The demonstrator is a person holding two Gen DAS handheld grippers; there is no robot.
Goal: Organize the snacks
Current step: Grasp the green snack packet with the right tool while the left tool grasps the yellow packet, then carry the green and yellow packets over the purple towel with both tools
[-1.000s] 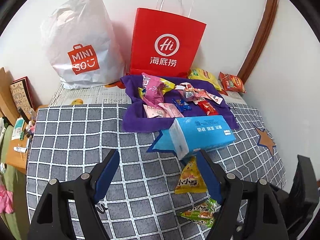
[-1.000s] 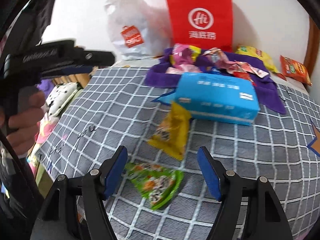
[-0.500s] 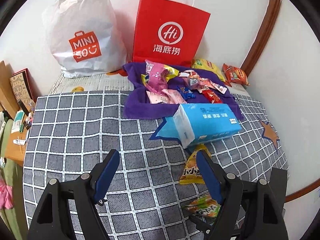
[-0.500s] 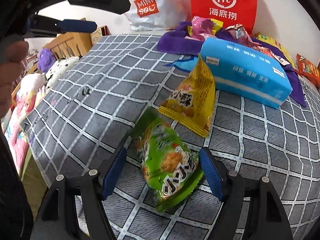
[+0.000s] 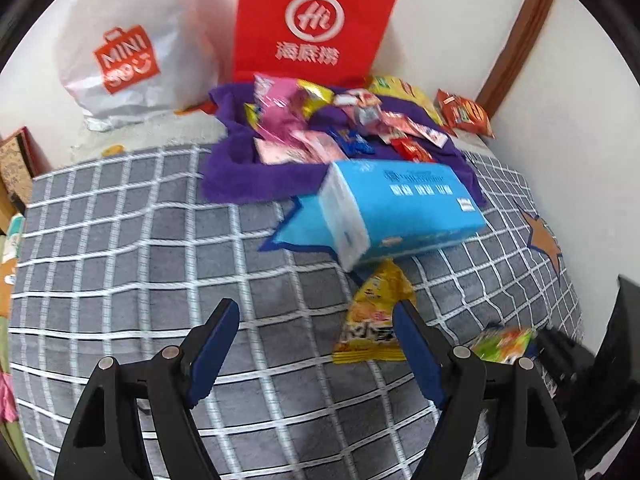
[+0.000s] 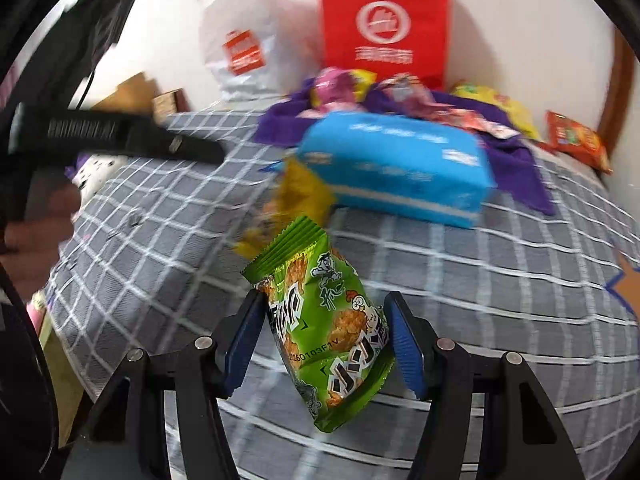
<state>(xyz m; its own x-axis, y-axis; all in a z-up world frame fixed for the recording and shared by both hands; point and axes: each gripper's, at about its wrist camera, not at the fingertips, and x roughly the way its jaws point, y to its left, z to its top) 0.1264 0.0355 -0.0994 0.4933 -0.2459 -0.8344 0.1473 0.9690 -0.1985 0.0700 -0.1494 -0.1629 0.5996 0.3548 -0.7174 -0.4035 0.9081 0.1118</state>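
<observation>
Green foil, printed with fried-snack pictures, fills the lower centre of the right wrist view: a small green snack packet (image 6: 326, 328) sits between the blue pads of the right gripper (image 6: 324, 344). Its jaws are closing, and the pads look to be just at the packet's crumpled sides; whether they press yet is hard to tell. The packet's long axis runs up and slightly left in that frame, roughly along the fingers, so the pads close across its narrow width.

In the left wrist view the left gripper (image 5: 316, 348) hangs spread and empty over the grey checked bedcover (image 5: 120, 272). A yellow triangular snack packet (image 5: 374, 320) lies just inside its right finger, tip pointing up the frame toward the light blue tissue pack (image 5: 400, 216) it touches. This is the nearer hand for the yellow packet, which sits off-centre, so the gripper would probably need to shift right in the frame to straddle it.

Beyond, in the upper centre, a purple cloth (image 5: 236, 176) holds a heap of assorted snacks below a red paper bag (image 5: 316, 24).
</observation>
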